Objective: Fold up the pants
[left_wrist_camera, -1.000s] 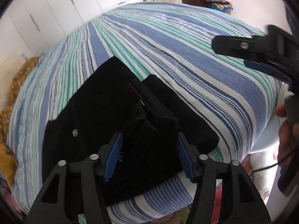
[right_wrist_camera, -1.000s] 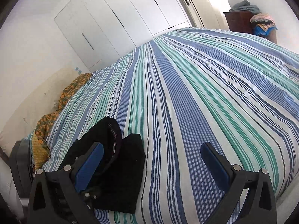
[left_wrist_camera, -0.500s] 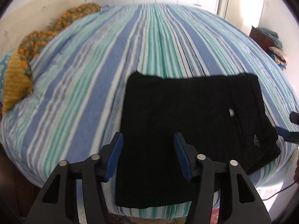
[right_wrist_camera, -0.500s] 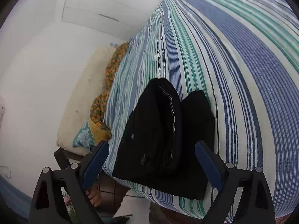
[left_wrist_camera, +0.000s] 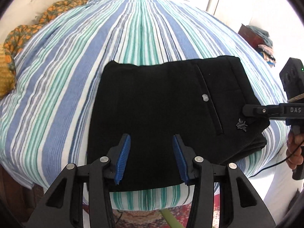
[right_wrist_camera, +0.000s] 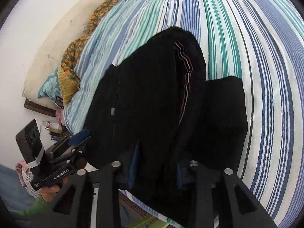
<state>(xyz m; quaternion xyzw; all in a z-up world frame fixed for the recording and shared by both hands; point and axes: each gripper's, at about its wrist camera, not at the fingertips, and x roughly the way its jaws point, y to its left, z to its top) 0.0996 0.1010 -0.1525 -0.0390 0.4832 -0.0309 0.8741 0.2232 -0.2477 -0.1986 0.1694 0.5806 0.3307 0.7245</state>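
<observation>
Black pants (left_wrist_camera: pixel 155 112) lie folded into a rectangle on the near edge of the striped bed (left_wrist_camera: pixel 57 79). A back pocket with a button and a small metal emblem faces up on the right part. My left gripper (left_wrist_camera: pixel 151 158) is open and empty, just above the fold's near edge. My right gripper (right_wrist_camera: pixel 155 168) is open, with its blue pads on either side of the pants' waist end (right_wrist_camera: pixel 152 98); the cloth lies between the jaws. It also shows in the left wrist view (left_wrist_camera: pixel 254 112) at the fold's right edge.
Orange patterned cloth and pillows (left_wrist_camera: pixel 28 32) lie at the bed's far left. A dark cabinet with piled clothes (left_wrist_camera: pixel 260 39) stands at the far right. The bed's edge drops off just under both grippers, with a patterned rug (left_wrist_camera: pixel 144 216) on the floor below.
The left gripper swung round from the waist end to the long near side of the fold. The right gripper moved in low over the waist end and its jaws narrowed around the cloth.
</observation>
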